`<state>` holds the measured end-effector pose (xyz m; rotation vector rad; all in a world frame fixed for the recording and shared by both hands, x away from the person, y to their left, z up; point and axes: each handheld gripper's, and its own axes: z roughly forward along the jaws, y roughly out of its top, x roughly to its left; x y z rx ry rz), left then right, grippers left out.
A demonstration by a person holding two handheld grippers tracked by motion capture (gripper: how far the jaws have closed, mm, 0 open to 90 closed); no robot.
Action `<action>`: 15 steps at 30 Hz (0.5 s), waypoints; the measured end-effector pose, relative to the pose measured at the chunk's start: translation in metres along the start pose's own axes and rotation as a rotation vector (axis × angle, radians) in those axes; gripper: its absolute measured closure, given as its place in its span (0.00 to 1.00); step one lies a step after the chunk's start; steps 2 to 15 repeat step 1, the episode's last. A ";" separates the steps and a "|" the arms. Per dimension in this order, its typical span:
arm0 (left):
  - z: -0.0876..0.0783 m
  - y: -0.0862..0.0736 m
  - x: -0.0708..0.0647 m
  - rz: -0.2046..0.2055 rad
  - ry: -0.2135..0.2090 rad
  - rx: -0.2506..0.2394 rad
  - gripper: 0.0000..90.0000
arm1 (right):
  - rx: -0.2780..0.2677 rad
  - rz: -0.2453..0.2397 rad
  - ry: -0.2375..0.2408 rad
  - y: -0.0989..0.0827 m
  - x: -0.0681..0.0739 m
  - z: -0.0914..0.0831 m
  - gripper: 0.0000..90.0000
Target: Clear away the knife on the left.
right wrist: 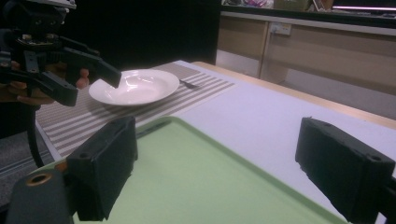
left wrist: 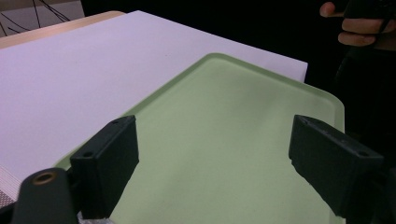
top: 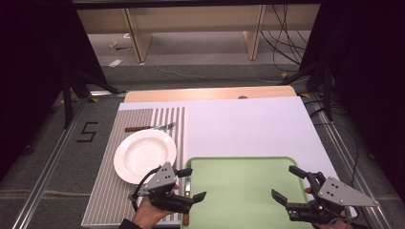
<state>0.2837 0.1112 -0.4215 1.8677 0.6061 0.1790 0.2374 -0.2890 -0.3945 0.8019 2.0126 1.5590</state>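
Tongs in both hands hover over a pale green tray (top: pixel 239 191) that lies on the near part of a white-covered table (top: pixel 248 124); the left tongs (top: pixel 192 183) sit at the tray's near left edge, jaws wide apart and holding nothing; the right tongs (top: pixel 289 183) sit at its near right edge, jaws likewise spread and empty; the two are well apart, with bare tray between them. To the left of the tray lies a striped placemat (top: pixel 102 191); on it rests a white plate (top: pixel 144 155), just beyond the left tongs; a fork (top: pixel 150 127) with a dark handle lies on the mat beyond the plate; a knife (top: pixel 187 188) lies along the mat's right edge, just beside the tray and partly hidden under the left tongs. In the right gripper view, the plate (right wrist: pixel 135 86) sits behind the left tongs (right wrist: pixel 88 79).
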 end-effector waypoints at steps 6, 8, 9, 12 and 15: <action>0.000 0.000 0.000 0.001 -0.001 0.000 0.18 | 0.000 0.000 0.000 0.000 0.000 0.000 0.15; 0.000 0.000 0.000 0.001 -0.001 0.000 0.18 | 0.000 0.000 0.000 0.000 0.000 0.000 0.15; 0.000 0.000 0.000 0.001 -0.001 0.000 0.18 | 0.000 0.000 0.000 0.000 0.000 0.000 0.15; 0.000 0.000 0.000 0.001 -0.001 0.000 0.18 | 0.000 0.000 0.000 0.000 0.000 0.000 0.15; 0.000 0.000 0.000 0.001 -0.001 0.000 0.18 | 0.000 0.000 0.000 0.000 0.000 0.000 0.15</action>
